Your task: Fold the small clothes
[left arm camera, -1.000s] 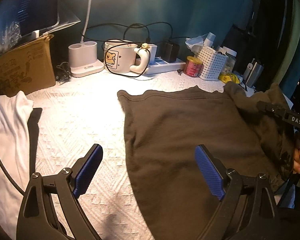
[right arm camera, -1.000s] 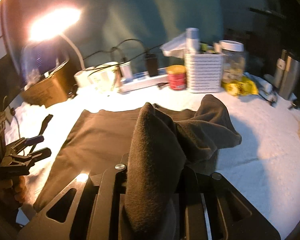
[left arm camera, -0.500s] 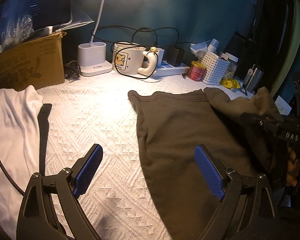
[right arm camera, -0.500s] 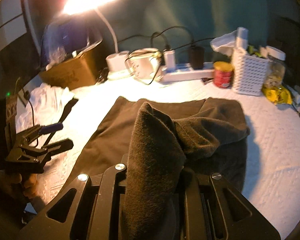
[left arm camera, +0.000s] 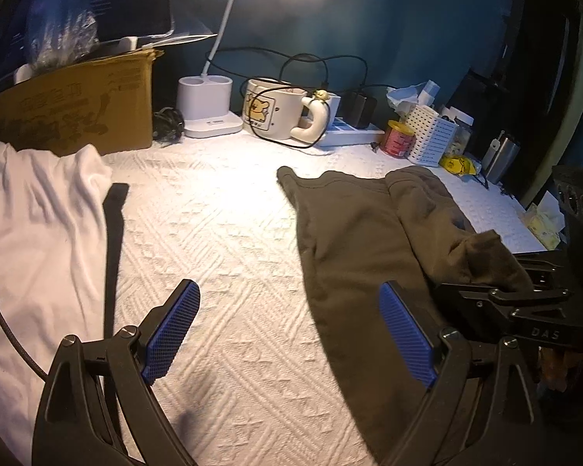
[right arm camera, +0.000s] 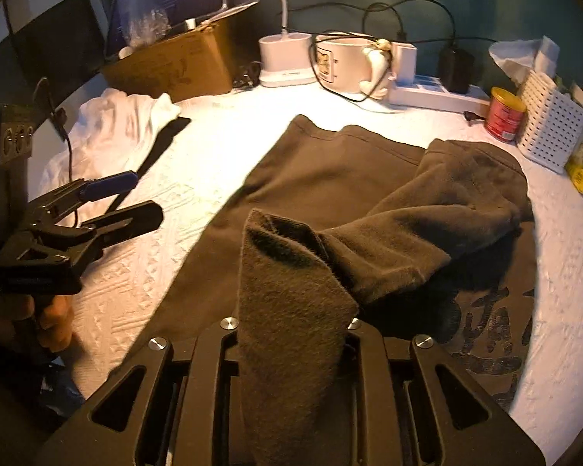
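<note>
The counter (left arm camera: pixel 233 233), covered by a white textured cloth, shows more bare surface in the left wrist view than a second ago. The dark brown knit garment (right arm camera: pixel 330 178) lies flat on it, filling the centre of the right wrist view and the 3 o'clock side of the left wrist view. Its right edge has been carried over: where it earlier hung bunched high near the far clutter, the folded flap now lies across the body of the garment, and a dark printed pattern shows at 4 o'clock in the right wrist view. A crumpled white garment (left arm camera: pixel 39 233) rests at 9 o'clock, larger in view than before.

The right gripper (right arm camera: pixel 291 326) has a thick bunch of the brown fabric clamped between its black jaws; they have just been opening a little, the cloth still pinched between them. The left gripper (left arm camera: pixel 291 334) stands wide apart, its blue-padded fingers (left arm camera: pixel 171 330) empty above the counter at the garment's left edge. A cream cartoon mug (left arm camera: pixel 276 108) stands at 12 o'clock.
</note>
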`<action>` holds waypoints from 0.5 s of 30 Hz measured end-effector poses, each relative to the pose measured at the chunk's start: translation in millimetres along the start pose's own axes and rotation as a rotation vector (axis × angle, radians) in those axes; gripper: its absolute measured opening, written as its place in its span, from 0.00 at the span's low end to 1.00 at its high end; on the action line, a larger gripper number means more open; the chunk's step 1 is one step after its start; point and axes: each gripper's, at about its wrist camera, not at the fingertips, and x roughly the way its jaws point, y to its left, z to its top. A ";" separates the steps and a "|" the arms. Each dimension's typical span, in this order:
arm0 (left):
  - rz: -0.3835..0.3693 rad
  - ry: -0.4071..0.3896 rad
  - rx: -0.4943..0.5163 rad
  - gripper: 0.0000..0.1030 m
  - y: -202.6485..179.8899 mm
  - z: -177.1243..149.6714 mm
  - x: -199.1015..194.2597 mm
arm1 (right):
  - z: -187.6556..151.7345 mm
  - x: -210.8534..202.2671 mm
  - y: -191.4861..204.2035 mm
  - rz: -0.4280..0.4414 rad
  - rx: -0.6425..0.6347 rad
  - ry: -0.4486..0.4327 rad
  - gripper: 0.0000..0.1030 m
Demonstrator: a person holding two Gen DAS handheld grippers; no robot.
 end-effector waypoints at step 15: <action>0.067 0.006 -0.028 0.90 21.5 -3.8 -12.1 | -11.5 -4.3 72.9 0.208 -0.150 0.075 0.54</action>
